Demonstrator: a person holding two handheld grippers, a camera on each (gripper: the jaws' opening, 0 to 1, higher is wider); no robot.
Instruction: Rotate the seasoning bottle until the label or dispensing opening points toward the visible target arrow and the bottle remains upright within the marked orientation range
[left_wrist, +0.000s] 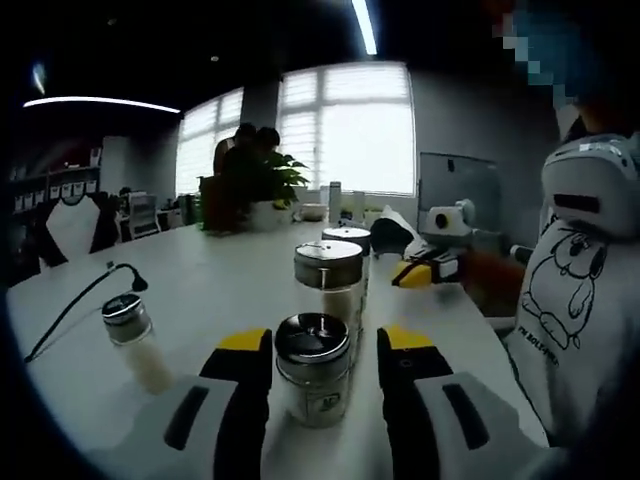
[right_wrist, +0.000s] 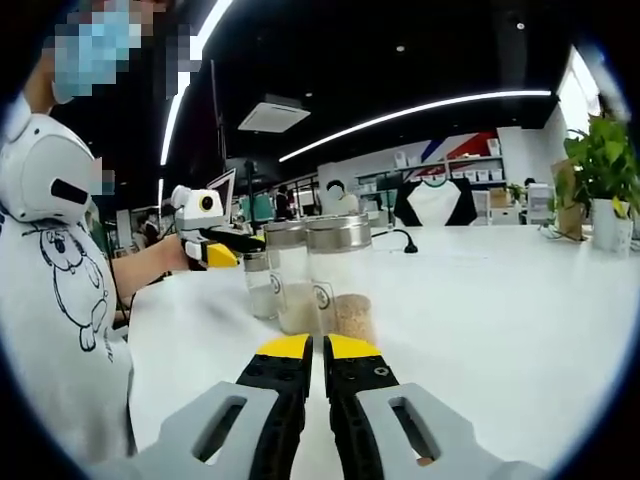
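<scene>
Left tongs (left_wrist: 322, 352): my yellow-tipped black jaws stand apart, one on each side of the nearest jar; I cannot tell whether they touch its glass.
Nearest jar: a clear glass seasoning bottle with a shiny metal shaker lid (left_wrist: 313, 368), upright on the white desk (left_wrist: 215, 275) right between my left jaws; pale contents, a small dark mark low on its front.
Jars beyond: straight ahead of the left tongs, a second metal-lidded glass jar (left_wrist: 328, 279) of whitish powder, and a third jar (left_wrist: 347, 240) just behind it, contents hidden.
Small jar: to the left of my left tongs, a smaller glass shaker (left_wrist: 135, 341) with white grains, leaning a little in this view, well apart from the others.
Right tongs (right_wrist: 320, 347): jaws together, tips nearly touching, nothing between them, resting low over the desk.
Ahead of the right tongs: the jars clustered close, a tall one with pale powder (right_wrist: 290, 275), one with brownish grains (right_wrist: 343, 270), and a smaller one (right_wrist: 259, 287) behind.
Plant: a green potted plant (left_wrist: 262, 185) far beyond the jars.
</scene>
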